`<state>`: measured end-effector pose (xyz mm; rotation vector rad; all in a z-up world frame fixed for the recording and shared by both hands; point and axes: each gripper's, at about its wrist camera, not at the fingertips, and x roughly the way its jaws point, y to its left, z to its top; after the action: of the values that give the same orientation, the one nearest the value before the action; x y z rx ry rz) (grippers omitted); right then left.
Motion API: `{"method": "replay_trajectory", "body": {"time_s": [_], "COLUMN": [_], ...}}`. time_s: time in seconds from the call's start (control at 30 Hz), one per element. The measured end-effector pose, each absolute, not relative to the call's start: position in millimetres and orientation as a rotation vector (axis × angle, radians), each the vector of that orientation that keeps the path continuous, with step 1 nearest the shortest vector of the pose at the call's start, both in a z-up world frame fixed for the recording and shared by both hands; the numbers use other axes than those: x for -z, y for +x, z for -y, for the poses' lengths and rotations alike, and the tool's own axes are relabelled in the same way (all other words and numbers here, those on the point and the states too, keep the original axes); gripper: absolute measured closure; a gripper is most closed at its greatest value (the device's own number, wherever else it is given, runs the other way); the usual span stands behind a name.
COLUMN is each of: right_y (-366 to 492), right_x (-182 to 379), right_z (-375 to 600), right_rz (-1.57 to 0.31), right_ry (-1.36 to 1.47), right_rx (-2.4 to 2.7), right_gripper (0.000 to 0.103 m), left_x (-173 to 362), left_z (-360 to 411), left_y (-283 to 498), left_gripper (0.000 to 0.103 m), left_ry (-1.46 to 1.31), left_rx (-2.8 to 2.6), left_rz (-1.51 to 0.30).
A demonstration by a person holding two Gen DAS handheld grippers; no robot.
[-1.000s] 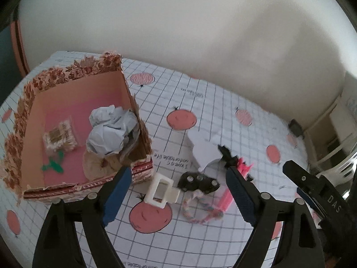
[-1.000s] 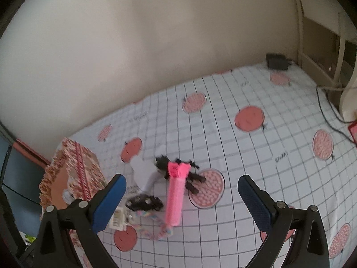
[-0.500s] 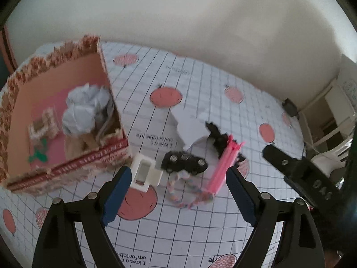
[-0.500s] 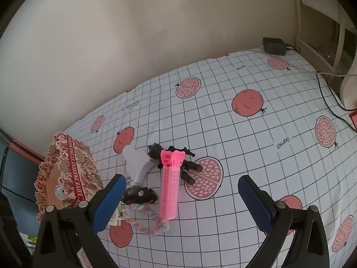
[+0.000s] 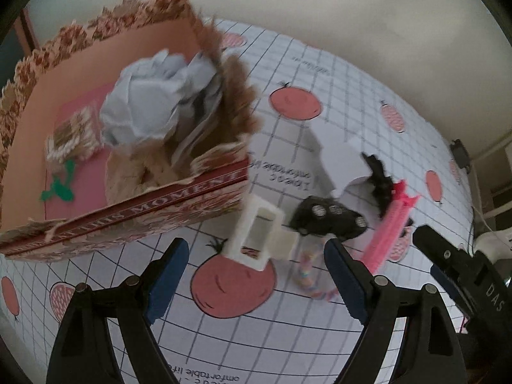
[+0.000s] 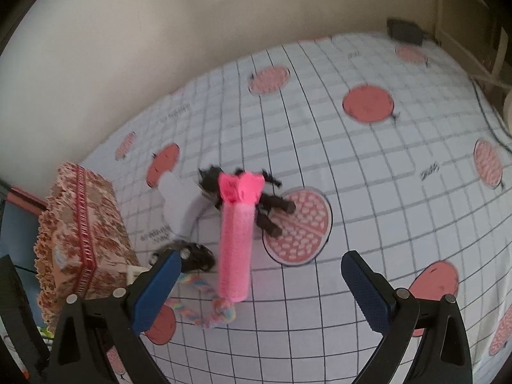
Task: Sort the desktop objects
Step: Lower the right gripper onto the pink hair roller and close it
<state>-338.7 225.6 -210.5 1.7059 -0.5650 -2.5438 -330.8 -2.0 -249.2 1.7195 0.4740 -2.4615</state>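
we see a white tabletop cloth gridded black with red fruit prints. the box is floral red outside, peach inside, beside a white clip, a pink roller and a pastel braid.

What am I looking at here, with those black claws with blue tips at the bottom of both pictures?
Those are two hand-held grippers, one in each of a person's hands, each with its own wide-angle camera. One picture looks past the left gripper, the other past the right gripper. Both are open and hold nothing. On the checked tablecloth sit a patterned box with crumpled paper inside, a white clip, a pink roller, a black toy and a pastel braided loop.
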Motion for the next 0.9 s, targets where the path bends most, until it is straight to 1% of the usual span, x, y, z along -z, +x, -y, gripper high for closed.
{"method": "replay_trajectory", "body": {"time_s": [0.23, 0.3, 0.63, 0.8, 0.83, 0.9], "right_y": [-341, -341, -345, -346, -347, -346], "right_x": [229, 236, 244, 244, 244, 243], "right_z": [-224, -222, -218, -218, -218, -216], "right_rz": [0.607, 0.605, 0.588, 0.598, 0.595, 0.602], "right_ry": [1.748, 1.765, 1.754, 1.737, 1.735, 1.726], "right_rx": [2.498, 2.481, 2.483, 2.484, 2.482, 2.473], "right_gripper": [0.004, 0.008, 0.017, 0.033, 0.035, 0.045], "left_x": [262, 265, 275, 277, 277, 277], "left_z": [7, 7, 6, 3, 3, 3], "left_y": [-333, -334, -336, -336, -336, -336], "left_gripper": [0.016, 0.016, 0.016, 0.016, 0.016, 0.016], "left_ry": [1.751, 1.759, 1.782, 1.787, 1.785, 1.782], "left_rx": [2.428, 2.422, 2.399, 2.397, 2.398, 2.4], "left_rz": [-0.475, -0.474, -0.461, -0.432, -0.426, -0.424]}}
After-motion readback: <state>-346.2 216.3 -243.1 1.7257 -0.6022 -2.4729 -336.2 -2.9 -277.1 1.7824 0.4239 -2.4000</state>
